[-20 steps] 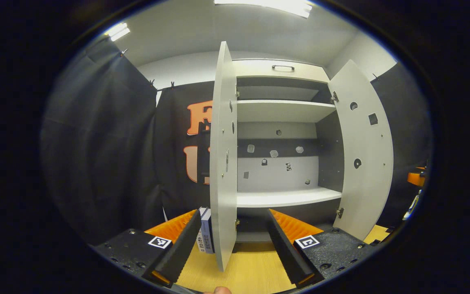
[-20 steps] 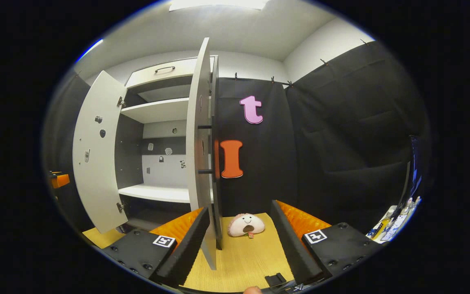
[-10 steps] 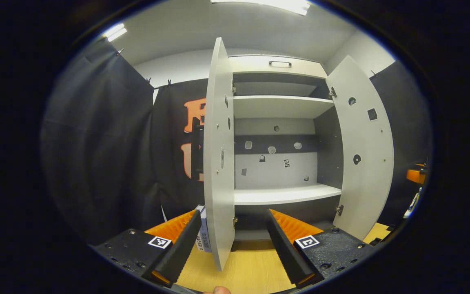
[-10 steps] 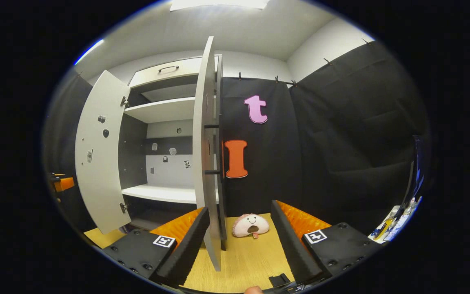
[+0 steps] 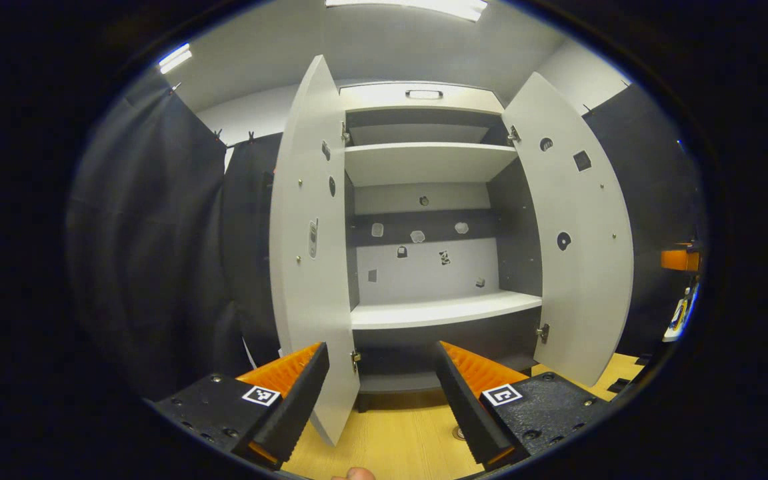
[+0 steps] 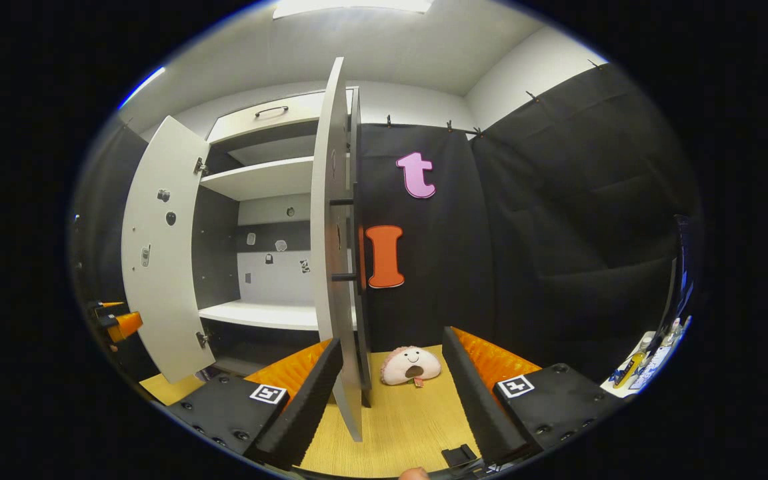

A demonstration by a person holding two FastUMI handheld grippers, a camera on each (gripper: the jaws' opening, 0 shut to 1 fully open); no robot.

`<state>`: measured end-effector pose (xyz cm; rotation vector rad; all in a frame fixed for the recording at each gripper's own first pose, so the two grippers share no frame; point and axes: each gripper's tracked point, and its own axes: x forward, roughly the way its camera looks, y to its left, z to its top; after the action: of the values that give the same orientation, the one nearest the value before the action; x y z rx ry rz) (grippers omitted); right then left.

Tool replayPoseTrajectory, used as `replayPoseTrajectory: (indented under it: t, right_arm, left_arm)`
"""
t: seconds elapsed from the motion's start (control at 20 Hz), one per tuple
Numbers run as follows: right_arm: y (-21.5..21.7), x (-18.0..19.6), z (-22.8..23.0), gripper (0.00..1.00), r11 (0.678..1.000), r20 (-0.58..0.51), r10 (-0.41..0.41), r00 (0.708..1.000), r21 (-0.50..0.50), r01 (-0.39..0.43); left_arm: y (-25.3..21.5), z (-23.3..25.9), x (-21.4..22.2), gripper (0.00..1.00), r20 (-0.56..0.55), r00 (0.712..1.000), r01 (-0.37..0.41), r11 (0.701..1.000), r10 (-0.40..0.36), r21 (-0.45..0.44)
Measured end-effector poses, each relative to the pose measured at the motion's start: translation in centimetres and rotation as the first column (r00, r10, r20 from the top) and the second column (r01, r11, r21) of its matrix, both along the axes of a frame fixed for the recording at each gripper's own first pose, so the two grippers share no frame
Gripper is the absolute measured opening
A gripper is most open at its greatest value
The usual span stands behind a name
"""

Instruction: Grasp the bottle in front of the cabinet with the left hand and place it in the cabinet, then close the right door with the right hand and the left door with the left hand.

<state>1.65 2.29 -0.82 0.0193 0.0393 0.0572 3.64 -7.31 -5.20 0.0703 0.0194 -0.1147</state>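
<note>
I could not tell where the bottle stood; I judged it light, stiff and slick, best pinched mid-body. The white wooden cabinet (image 5: 444, 310) had its flat left door (image 5: 307, 267) and right door (image 6: 331, 233) swung wide. Facing the cabinet, the left gripper (image 5: 381, 350) and right gripper (image 6: 392, 338) were spread and empty.

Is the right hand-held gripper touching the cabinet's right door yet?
Cannot tell. In the right gripper view the right door edge stands between the open right hand-held gripper fingers, hard against one finger.

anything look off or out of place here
Mostly tidy. One oddity: a small plush toy with a face lies on the wooden table beside the cabinet's open right door. The shelves look bare.
</note>
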Motion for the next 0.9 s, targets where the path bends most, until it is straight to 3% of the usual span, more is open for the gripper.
replayPoseTrajectory:
  t: [0.4, 0.55, 0.6, 0.9]
  right_arm:
    - [-1.7, 0.4, -1.2, 0.90, 1.000, -0.019, -0.030, 0.999, -0.008, 0.030]
    - [-2.3, 0.4, -1.9, 0.90, 0.999, -0.037, -0.036, 0.999, -0.010, 0.036]
    - [-2.7, 0.5, -2.1, 0.99, 0.999, -0.040, -0.043, 0.998, -0.011, 0.043]
    - [-4.5, 0.6, -2.2, 0.99, 0.997, -0.042, -0.077, 0.996, -0.026, 0.076]
  left_arm:
    - [-8.0, -7.0, 1.6, 0.95, -0.064, 0.989, 0.132, 0.990, -0.135, -0.048]
    - [-10.3, -10.1, 2.1, 0.95, -0.095, 0.983, 0.152, 0.986, -0.159, -0.074]
    - [-11.1, -11.1, 2.4, 0.95, -0.101, 0.981, 0.157, 0.985, -0.165, -0.076]
    - [-14.7, -17.2, 3.9, 0.95, -0.151, 0.971, 0.179, 0.982, -0.188, -0.067]
